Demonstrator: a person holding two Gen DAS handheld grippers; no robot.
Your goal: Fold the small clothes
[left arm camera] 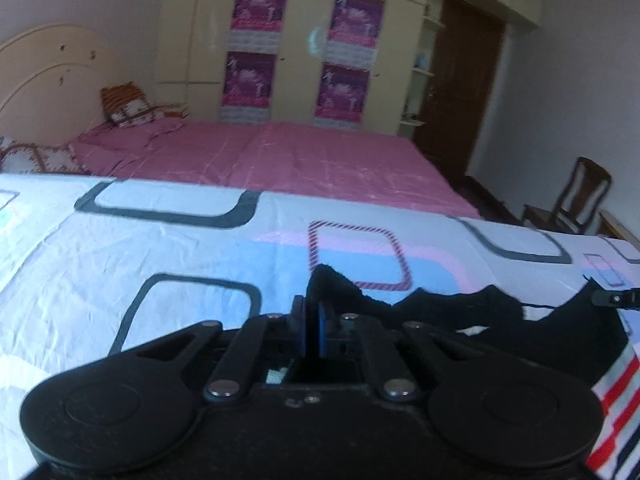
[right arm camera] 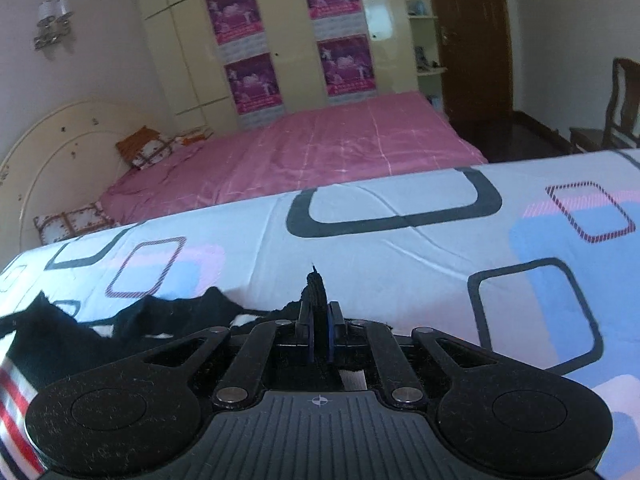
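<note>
A small black garment with red, white and navy stripes on its lower part hangs stretched between my two grippers above a white sheet printed with rounded squares. My left gripper is shut on the garment's left top corner, black cloth poking up between the blue pads. My right gripper is shut on the other top corner of the garment. The tip of the right gripper shows at the right edge of the left wrist view.
Beyond the sheet lies a bed with a pink cover, pillows and a cream headboard. A cream wardrobe with purple posters, a dark door and a wooden chair stand behind.
</note>
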